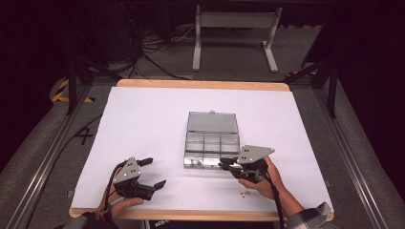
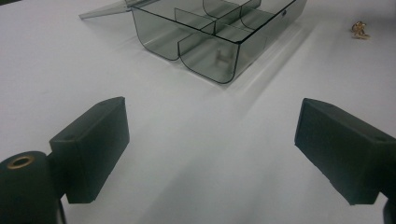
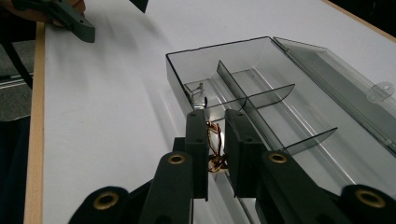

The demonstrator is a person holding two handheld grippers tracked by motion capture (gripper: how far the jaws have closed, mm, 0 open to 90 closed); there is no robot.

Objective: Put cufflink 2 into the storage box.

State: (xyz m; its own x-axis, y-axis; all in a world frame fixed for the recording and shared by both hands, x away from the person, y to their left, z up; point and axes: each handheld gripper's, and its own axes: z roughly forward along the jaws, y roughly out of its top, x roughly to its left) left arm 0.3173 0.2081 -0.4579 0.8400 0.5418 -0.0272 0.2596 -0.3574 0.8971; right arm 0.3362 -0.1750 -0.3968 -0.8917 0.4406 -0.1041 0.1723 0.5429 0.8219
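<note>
My right gripper (image 3: pixel 215 140) has its jaws drawn narrow on a small gold-coloured trinket (image 3: pixel 215 149), thin wire loops, prob. an earring or charm; can't tell exactly. It hangs pinched between the pads, just over the near-right corner of the clear organiser box (image 3: pixel 261 93), lid (image 1: pixel 212 122) flipped open toward the far side. In the high view that gripper (image 1: pixel 228 164) sits at the box's near edge (image 1: pixel 205 164).

Left gripper (image 1: pixel 152 172) rests on the table near-left, well apart from the box, jaws wide, nothing btwn them. It isn't needed for this step.

Step in hand, as I judge it: drop the trinket into a compartment. To do it well:
- Carry tips over the wall first, so the piece is inside the rim, not astride it.
- Pick one cell; keep clear of the dividers (image 3: pixel 254 100), the loops could snag on them.
- Lower close to the floor of the cell before opening, light piece, will bounce otherwise.
- Open slowly; wire may cling to a pad, so wait a moment before lifting off.
- One compartment already has a small item (image 3: pixel 198 88); don't knock it.

Another gold piece (image 1: pixel 245 193) lies on the white table (image 1: pixel 143 124) near-right, beside my right hand, likely next.
</note>
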